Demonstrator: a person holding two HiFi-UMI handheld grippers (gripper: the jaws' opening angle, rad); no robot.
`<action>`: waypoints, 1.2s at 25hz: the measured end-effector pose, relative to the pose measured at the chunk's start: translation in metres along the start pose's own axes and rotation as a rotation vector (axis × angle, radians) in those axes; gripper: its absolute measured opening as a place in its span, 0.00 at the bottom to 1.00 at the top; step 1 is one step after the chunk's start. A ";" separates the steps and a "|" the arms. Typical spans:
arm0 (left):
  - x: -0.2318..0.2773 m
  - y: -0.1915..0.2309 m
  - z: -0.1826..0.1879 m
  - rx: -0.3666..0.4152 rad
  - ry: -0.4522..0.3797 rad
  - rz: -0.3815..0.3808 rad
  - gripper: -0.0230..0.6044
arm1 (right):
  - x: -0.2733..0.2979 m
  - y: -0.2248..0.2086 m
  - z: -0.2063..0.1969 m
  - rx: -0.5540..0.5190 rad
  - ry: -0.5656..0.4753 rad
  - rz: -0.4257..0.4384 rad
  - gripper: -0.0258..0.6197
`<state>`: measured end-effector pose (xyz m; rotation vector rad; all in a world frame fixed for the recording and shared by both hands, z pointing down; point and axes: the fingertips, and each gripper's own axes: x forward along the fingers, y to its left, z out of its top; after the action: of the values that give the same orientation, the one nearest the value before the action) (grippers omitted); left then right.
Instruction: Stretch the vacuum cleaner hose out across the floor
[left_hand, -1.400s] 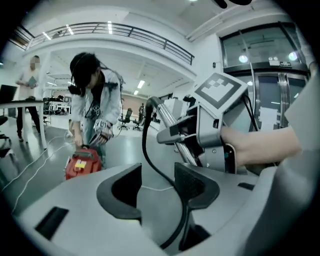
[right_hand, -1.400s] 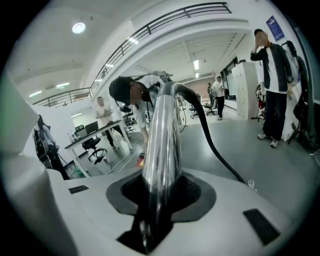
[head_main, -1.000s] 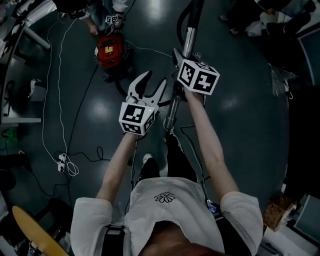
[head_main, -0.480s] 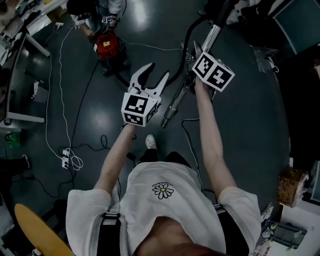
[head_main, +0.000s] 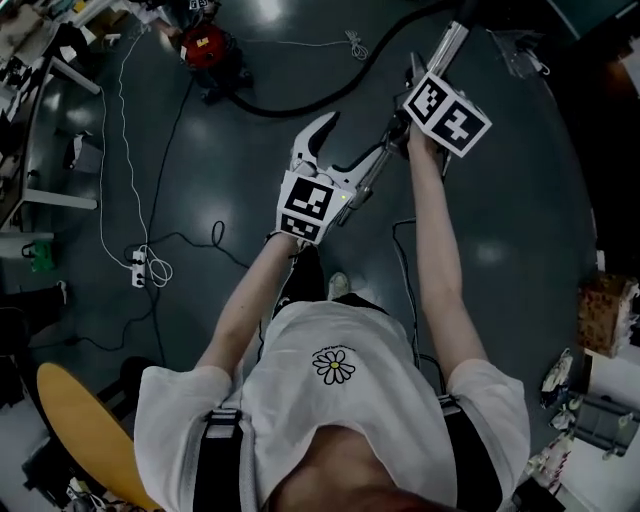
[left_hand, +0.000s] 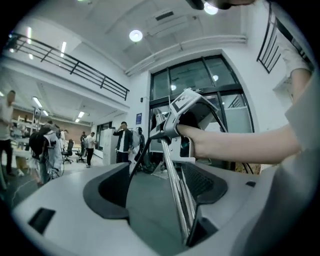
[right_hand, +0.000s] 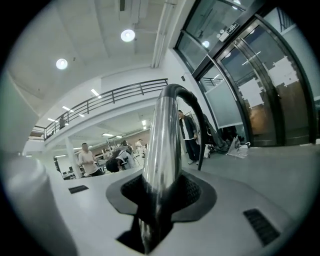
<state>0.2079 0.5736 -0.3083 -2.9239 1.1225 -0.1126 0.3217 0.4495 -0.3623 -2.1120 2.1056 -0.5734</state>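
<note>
In the head view, the red vacuum cleaner (head_main: 207, 45) stands on the dark floor (head_main: 500, 220) at the top left. Its black hose (head_main: 330, 90) lies in a long curve across the floor from the machine towards the top right, where it meets the metal tube (head_main: 372, 172). The right gripper (head_main: 425, 70) holds this tube high up. The left gripper (head_main: 350, 150) sits lower down the same tube. A white power strip (head_main: 139, 270) lies on the floor at the left, well apart from the hose.

In the left gripper view, the 2 jaws stand wide and have just been opening. The tube (left_hand: 172, 185) runs up between them, close against the right jaw and well clear of the left one. The pads do not clamp it. Above, the right gripper (left_hand: 185, 112) has the tube in its grip.

In the right gripper view, the 2 jaws are closed narrowly on the shiny tube (right_hand: 162, 145), which rises from between the pads. At its top the black hose (right_hand: 192, 107) bends away to the right. Several people (right_hand: 86, 160) stand far off in the hall.
</note>
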 end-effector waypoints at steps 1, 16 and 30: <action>-0.013 -0.019 -0.005 -0.014 0.013 -0.013 0.56 | -0.021 -0.005 -0.006 0.011 0.004 -0.015 0.25; -0.190 -0.207 -0.063 0.026 0.131 -0.056 0.56 | -0.285 -0.027 -0.067 0.268 -0.028 -0.210 0.25; -0.371 -0.305 -0.048 -0.307 0.014 0.203 0.56 | -0.470 -0.071 -0.108 0.537 -0.132 -0.282 0.25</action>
<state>0.1339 1.0495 -0.2746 -3.0416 1.5584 0.0454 0.3669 0.9339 -0.3275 -2.0557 1.3860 -0.8833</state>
